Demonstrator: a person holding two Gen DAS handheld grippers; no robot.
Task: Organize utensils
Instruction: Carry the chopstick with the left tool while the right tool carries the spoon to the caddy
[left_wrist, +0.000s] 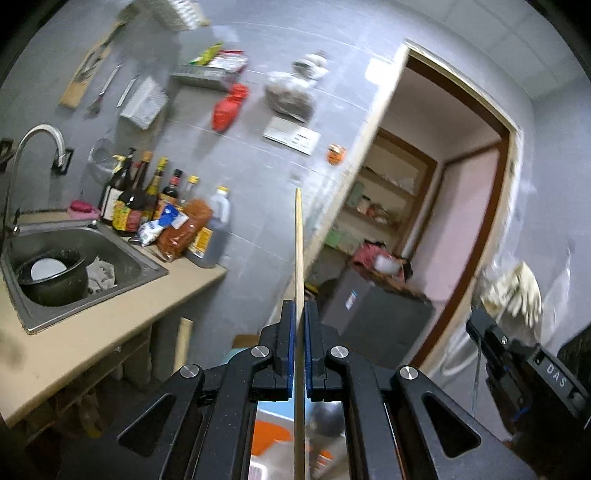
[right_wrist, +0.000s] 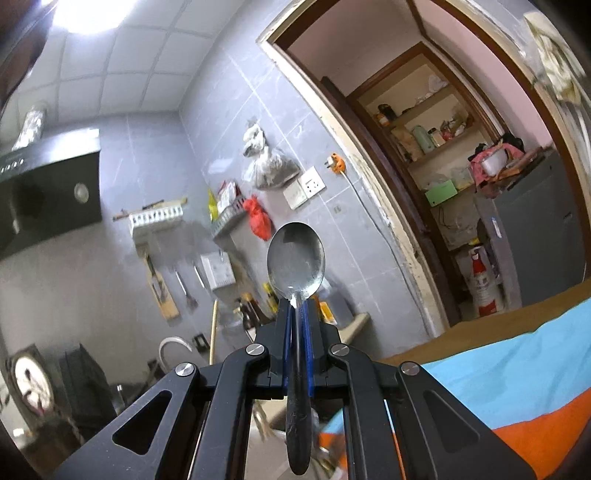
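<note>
My left gripper (left_wrist: 299, 306) is shut on a thin wooden chopstick (left_wrist: 299, 243). The stick runs between the blue pads and pokes far forward into the air toward the tiled wall. My right gripper (right_wrist: 297, 302) is shut on a metal spoon (right_wrist: 296, 260), pinched at the neck, with the bowl standing past the fingertips and the dark handle trailing back under the camera. In the left wrist view the right gripper (left_wrist: 476, 326) shows at the right edge, held by a gloved hand (left_wrist: 515, 291). The chopstick (right_wrist: 212, 328) also appears low on the left in the right wrist view.
A steel sink (left_wrist: 147, 264) holding a dark pot (left_wrist: 53, 280) is set in a beige counter (left_wrist: 122, 317), with several sauce bottles (left_wrist: 133, 199) behind it. Knives and racks hang on the grey tiled wall. An open doorway (right_wrist: 443, 184) leads to shelves. A blue and orange cloth (right_wrist: 517, 373) lies low right.
</note>
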